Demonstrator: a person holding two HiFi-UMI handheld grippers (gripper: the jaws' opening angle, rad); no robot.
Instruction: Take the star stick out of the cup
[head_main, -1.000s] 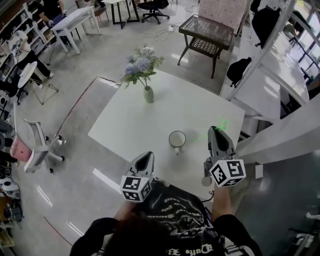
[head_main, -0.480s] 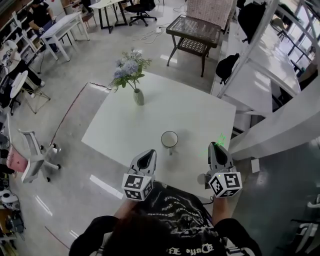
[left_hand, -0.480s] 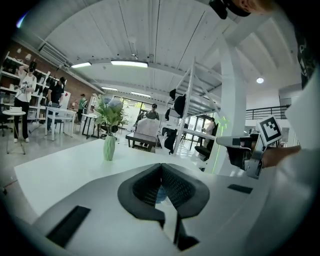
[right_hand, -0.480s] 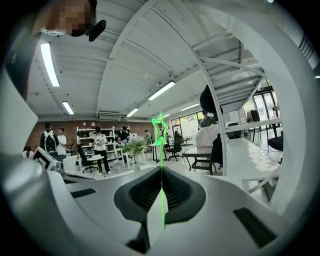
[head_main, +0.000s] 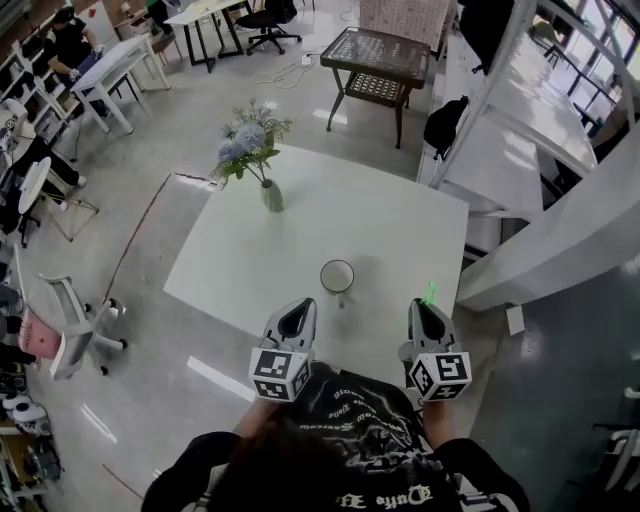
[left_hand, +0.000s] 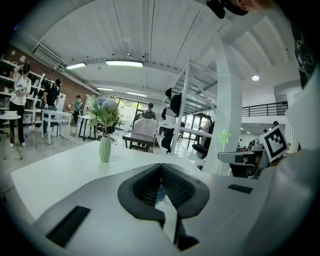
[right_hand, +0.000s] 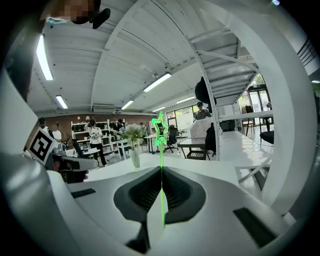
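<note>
A white cup (head_main: 337, 276) stands near the front of the white table (head_main: 260, 240), with nothing sticking out of it. My right gripper (head_main: 422, 311) hovers over the table's near right edge, to the right of the cup, shut on the green star stick (head_main: 429, 293). In the right gripper view the thin stick (right_hand: 161, 150) rises upright from between the closed pads, star on top. My left gripper (head_main: 297, 318) is at the near edge, left of the cup, shut and empty (left_hand: 161, 169). From the left gripper view, the star stick (left_hand: 223, 136) shows above the right gripper (left_hand: 242, 158).
A pale green vase of flowers (head_main: 270, 194) stands at the table's far left corner. Beyond the table are a dark wicker side table (head_main: 388, 62), white shelving (head_main: 540, 150) to the right, office chairs (head_main: 75, 315) and people at desks on the left.
The right gripper has drawn back toward me with the star stick, from beside the cup to the table's near edge. The left gripper has hardly moved.
</note>
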